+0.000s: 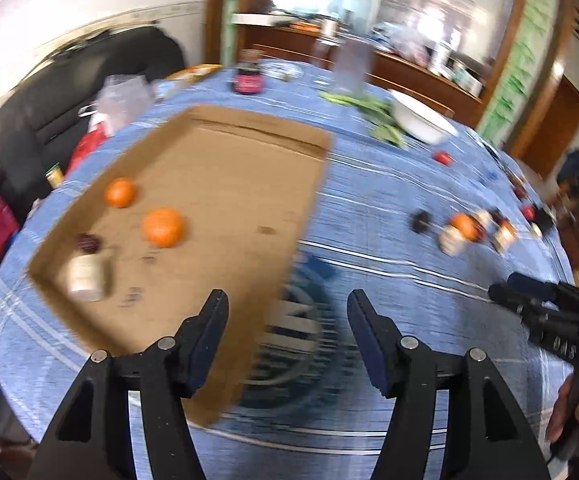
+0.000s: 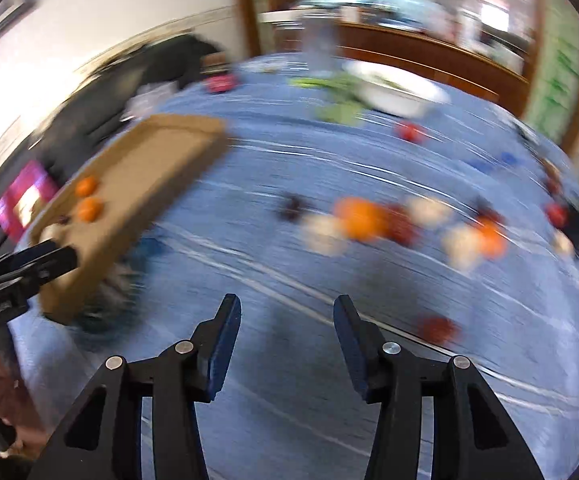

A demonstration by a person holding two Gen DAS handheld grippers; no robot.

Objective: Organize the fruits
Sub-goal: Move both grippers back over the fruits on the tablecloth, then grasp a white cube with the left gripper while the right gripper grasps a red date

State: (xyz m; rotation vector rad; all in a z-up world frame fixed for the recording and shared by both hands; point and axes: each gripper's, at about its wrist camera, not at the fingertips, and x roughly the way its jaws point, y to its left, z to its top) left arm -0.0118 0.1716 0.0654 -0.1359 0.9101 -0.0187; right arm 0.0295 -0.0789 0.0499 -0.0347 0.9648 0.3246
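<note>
A shallow cardboard tray [image 1: 225,148] lies on the blue tablecloth, holding two oranges [image 1: 163,227], a dark fruit [image 1: 87,242] and a pale small jar [image 1: 86,276]. My left gripper [image 1: 287,306] hangs open over the tray's near right edge, nothing between its fingers. The right wrist view is blurred: my right gripper [image 2: 287,312] is open and empty above bare cloth. Beyond it lie loose oranges [image 2: 359,218], pale round items [image 2: 323,232], a dark fruit [image 2: 293,206] and red fruits [image 2: 437,328]. The tray [image 2: 137,184] shows at its left.
A white bowl [image 1: 421,120] with green vegetables [image 1: 381,120] stands at the table's back. A clear bottle [image 1: 349,64], a pink-lidded jar [image 1: 247,80] and a plastic bag [image 1: 123,98] sit behind the tray. A black sofa [image 1: 69,88] lies left. A hand [image 1: 573,408] holds the other gripper.
</note>
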